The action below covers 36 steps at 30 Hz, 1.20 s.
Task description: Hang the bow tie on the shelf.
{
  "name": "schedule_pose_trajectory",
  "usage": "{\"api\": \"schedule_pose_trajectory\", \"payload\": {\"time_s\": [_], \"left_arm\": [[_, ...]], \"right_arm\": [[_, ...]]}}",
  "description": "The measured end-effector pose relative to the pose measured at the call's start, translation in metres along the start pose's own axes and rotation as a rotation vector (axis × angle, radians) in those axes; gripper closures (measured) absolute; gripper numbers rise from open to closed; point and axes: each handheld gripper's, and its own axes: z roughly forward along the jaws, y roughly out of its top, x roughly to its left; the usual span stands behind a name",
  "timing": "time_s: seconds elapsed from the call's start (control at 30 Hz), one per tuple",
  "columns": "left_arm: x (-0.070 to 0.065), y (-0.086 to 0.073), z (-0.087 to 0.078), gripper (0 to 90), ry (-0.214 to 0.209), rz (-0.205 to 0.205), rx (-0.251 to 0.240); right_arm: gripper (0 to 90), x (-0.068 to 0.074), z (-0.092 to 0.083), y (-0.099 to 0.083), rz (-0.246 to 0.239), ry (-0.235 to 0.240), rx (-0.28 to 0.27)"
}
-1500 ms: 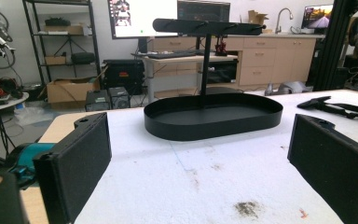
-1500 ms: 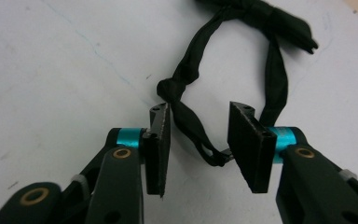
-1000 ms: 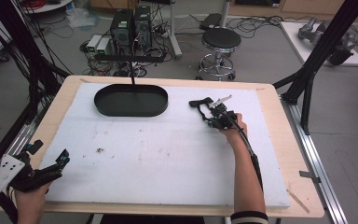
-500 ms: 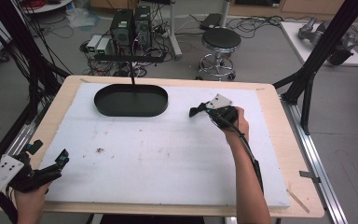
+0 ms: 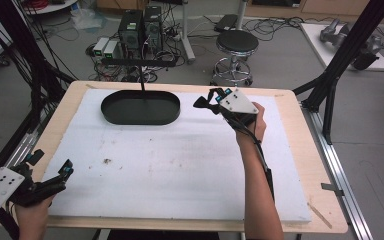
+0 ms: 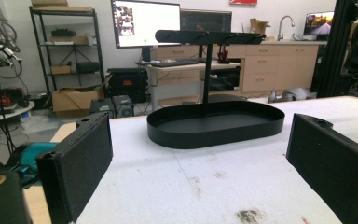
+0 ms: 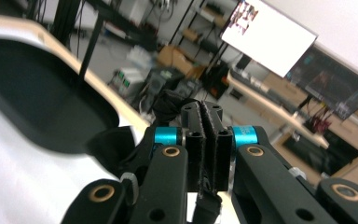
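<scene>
The right hand-held gripper [image 5: 206, 103] had lifted toward the tray [image 5: 140, 107], jaws clamped on a dark scrap, seemingly to drop it there next; the left hand-held gripper [image 5: 50, 170] lay open and empty.

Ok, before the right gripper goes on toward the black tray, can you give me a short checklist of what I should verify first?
1. The right gripper has its jaws shut on a black item: ok.
2. What the black item is, and how firmly it is pinched: cannot tell, as the right gripper view is blurred.
3. The inside of the black tray is bare, so there is room to set something down: ok.
4. An upright post rises from the tray's middle, so a drop at the centre is blocked: not ok.
5. The left gripper is open at the near left corner, apart from the tray: ok.
</scene>
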Motion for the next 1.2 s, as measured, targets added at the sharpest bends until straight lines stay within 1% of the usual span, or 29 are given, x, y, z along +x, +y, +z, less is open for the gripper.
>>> {"api": "schedule_pose_trajectory", "payload": {"time_s": [0.03, 0.07, 0.1, 0.27, 0.3, 0.37, 0.4, 0.43, 0.5, 0.53, 0.57, 0.6, 0.63, 0.67, 0.7, 0.73, 0.77, 0.8, 0.83, 0.87, 0.9, 0.93, 0.97, 1.0, 1.03, 1.07, 1.1, 1.17, 1.2], "left_arm": [[0.0, 0.0, 0.0, 7.3, 0.003, 0.002, -0.003], [0.0, 0.0, -0.001, 7.3, 0.004, 0.002, -0.005], [0.0, 0.0, -0.001, 7.3, 0.005, 0.002, -0.006], [0.0, 0.0, 0.0, 7.2, 0.011, 0.006, -0.006], [0.0, 0.0, 0.0, 7.2, 0.013, 0.007, -0.007], [0.0, 0.0, 0.0, 7.2, 0.014, 0.008, -0.007], [0.0, 0.0, 0.0, 7.2, 0.013, 0.011, -0.006], [-0.001, -0.001, 0.001, 7.1, 0.011, 0.01, -0.006], [-0.001, -0.001, 0.001, 7.1, 0.01, 0.01, -0.006], [-0.001, -0.002, 0.001, 7.1, 0.01, 0.008, -0.005], [0.0, -0.002, 0.001, 7.1, 0.01, 0.006, -0.005], [0.0, -0.002, 0.001, 7.1, 0.011, 0.003, -0.009], [0.0, -0.002, 0.001, 7.1, 0.011, 0.002, -0.01], [0.0, -0.002, 0.001, 7.0, 0.009, 0.0, -0.015], [0.0, -0.002, 0.001, 7.0, 0.008, -0.002, -0.022], [-0.001, -0.002, 0.001, 7.1, 0.006, 0.001, -0.029], [-0.001, -0.001, 0.001, 7.1, 0.006, 0.0, -0.037], [-0.001, -0.001, 0.0, 7.1, 0.005, 0.003, -0.037], [-0.001, -0.001, 0.0, 7.1, 0.003, 0.001, -0.043], [-0.001, -0.001, 0.0, 7.0, 0.001, 0.002, -0.042], [-0.001, -0.001, 0.001, 7.0, 0.002, -0.003, -0.044], [-0.001, -0.001, 0.001, 7.1, 0.002, -0.005, -0.04], [-0.001, -0.001, 0.001, 7.1, 0.002, -0.004, -0.039], [-0.001, -0.001, 0.001, 7.1, 0.001, -0.005, -0.04], [-0.001, -0.001, 0.001, 7.0, 0.003, -0.004, -0.041], [-0.001, 0.0, 0.0, 7.1, 0.001, -0.004, -0.042], [-0.001, 0.0, 0.0, 7.1, 0.001, -0.007, -0.047], [-0.002, 0.002, -0.001, 7.1, -0.001, 0.001, -0.049], [-0.002, 0.003, -0.001, 7.1, -0.003, 0.001, -0.051]], "right_arm": [[87.9, 0.0, 0.0, 0.0, 0.0, 0.0, 0.0], [87.8, 0.001, 0.003, 0.003, 0.0, -0.001, -0.012], [87.9, 0.004, 0.008, 0.01, 0.005, 0.003, -0.02], [87.9, 0.011, 0.025, 0.027, 0.009, 0.023, -0.041], [87.9, 0.011, 0.025, 0.027, 0.009, 0.023, -0.041], [87.9, 0.014, 0.035, 0.037, 0.02, 0.031, -0.063], [87.9, 0.014, 0.035, 0.037, 0.02, 0.031, -0.063], [87.9, 0.016, 0.043, 0.043, 0.023, 0.041, -0.073], [87.9, 0.021, 0.052, 0.049, 0.029, 0.049, -0.079], [87.9, 0.021, 0.052, 0.049, 0.029, 0.049, -0.079], [87.9, 0.023, 0.061, 0.054, 0.017, 0.054, -0.078], [87.9, 0.023, 0.061, 0.054, 0.017, 0.054, -0.078], [87.9, 0.025, 0.067, 0.056, 0.021, 0.06, -0.075], [87.9, 0.027, 0.079, 0.061, 0.036, 0.07, -0.082], [87.9, 0.027, 0.079, 0.061, 0.036, 0.07, -0.082], [87.9, 0.029, 0.088, 0.065, 0.045, 0.076, -0.085], [87.9, 0.03, 0.094, 0.067, 0.05, 0.083, -0.081], [87.9, 0.03, 0.094, 0.067, 0.05, 0.083, -0.081], [87.9, 0.032, 0.099, 0.069, 0.047, 0.085, -0.081], [87.9, 0.036, 0.11, 0.072, 0.047, 0.097, -0.077], [87.9, 0.036, 0.11, 0.072, 0.047, 0.097, -0.077], [87.9, 0.041, 0.12, 0.073, 0.047, 0.107, -0.068], [87.9, 0.043, 0.126, 0.074, 0.039, 0.109, -0.059], [87.9, 0.043, 0.126, 0.074, 0.039, 0.109, -0.059], [87.9, 0.046, 0.13, 0.075, 0.032, 0.108, -0.055], [87.9, 0.05, 0.14, 0.076, 0.032, 0.113, -0.05], [87.9, 0.051, 0.145, 0.076, 0.033, 0.113, -0.046], [87.9, 0.053, 0.154, 0.076, 0.044, 0.111, -0.028], [87.9, 0.054, 0.158, 0.076, 0.038, 0.107, -0.022]]}}
